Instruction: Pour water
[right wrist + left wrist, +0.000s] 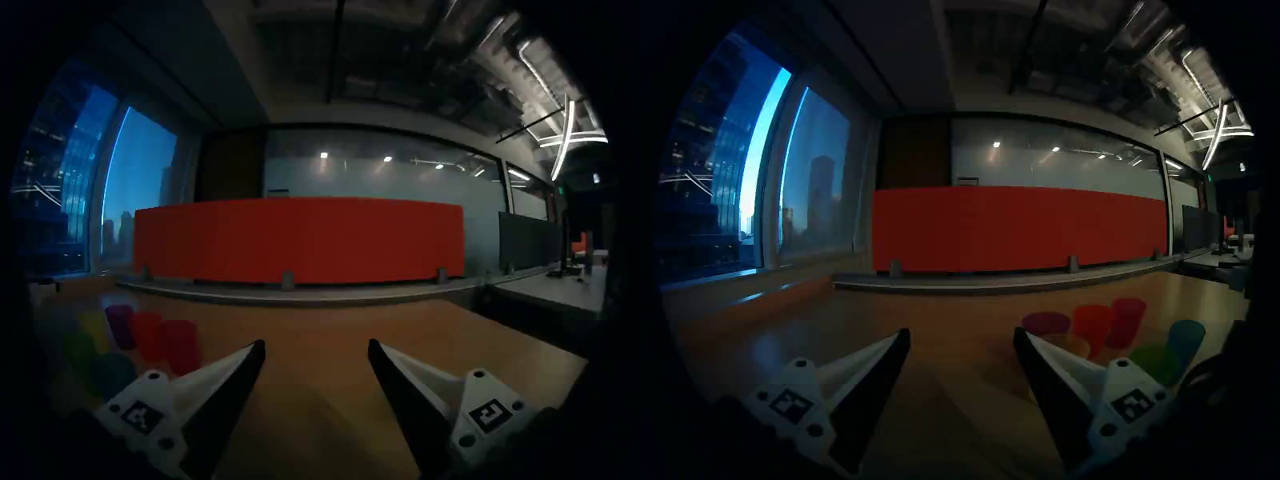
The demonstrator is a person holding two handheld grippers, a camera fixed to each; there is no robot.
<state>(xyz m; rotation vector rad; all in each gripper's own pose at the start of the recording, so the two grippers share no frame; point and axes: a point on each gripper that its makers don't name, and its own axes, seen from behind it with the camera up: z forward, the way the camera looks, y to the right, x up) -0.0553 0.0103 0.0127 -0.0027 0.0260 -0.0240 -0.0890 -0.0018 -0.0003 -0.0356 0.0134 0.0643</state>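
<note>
At the near edge: left claw (pixel 960 332) spread, empty | right claw (pixel 316 344) spread, empty | coloured cups (pixel 1092 324) clustered on wooden counter (pixel 952 400), between both claws, untouched | far: red partition (pixel 1016 228), window (pixel 812 188) on the left

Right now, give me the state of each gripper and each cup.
Left gripper: open, holding nothing.
Right gripper: open, holding nothing.
Purple cup: upright on the table, contents unclear.
Orange-red cup: upright, ungripped.
Pink cup: upright, ungripped.
Teal cup: upright, ungripped.
Green cup: upright, ungripped.
</note>
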